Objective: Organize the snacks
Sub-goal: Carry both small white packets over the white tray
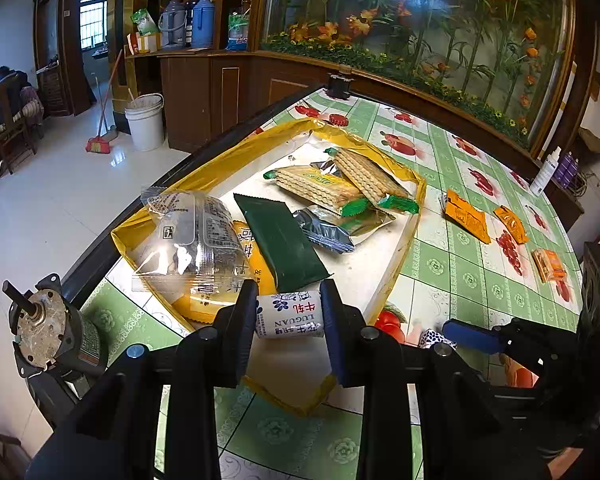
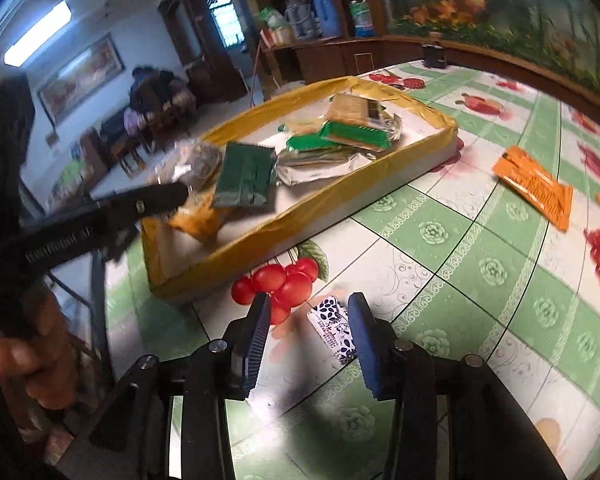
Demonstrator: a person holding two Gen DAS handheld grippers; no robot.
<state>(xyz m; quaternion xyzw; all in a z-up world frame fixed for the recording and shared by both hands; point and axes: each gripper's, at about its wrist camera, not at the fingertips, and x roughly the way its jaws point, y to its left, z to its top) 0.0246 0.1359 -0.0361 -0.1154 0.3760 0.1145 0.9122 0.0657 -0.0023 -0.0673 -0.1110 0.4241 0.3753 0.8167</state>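
Note:
My left gripper (image 1: pixel 288 316) is shut on a small white nougat candy (image 1: pixel 290 314) with blue print, held over the near end of the yellow-rimmed tray (image 1: pixel 396 264). The tray holds cracker packs (image 1: pixel 324 186), a dark green packet (image 1: pixel 284 240) and a clear bag (image 1: pixel 188 236). My right gripper (image 2: pixel 308 320) is open around a second white and blue candy (image 2: pixel 334 330) that lies on the tablecloth, closer to the right finger. The tray also shows in the right wrist view (image 2: pixel 340 200). My right gripper's blue pad shows in the left wrist view (image 1: pixel 472 336).
Orange snack packets (image 1: pixel 466 216) (image 2: pixel 534 186) lie on the green fruit-print tablecloth to the right of the tray. A small motor (image 1: pixel 48 324) sits at the table's left edge. Bottles (image 1: pixel 548 172) stand at the far right. A wooden cabinet runs behind the table.

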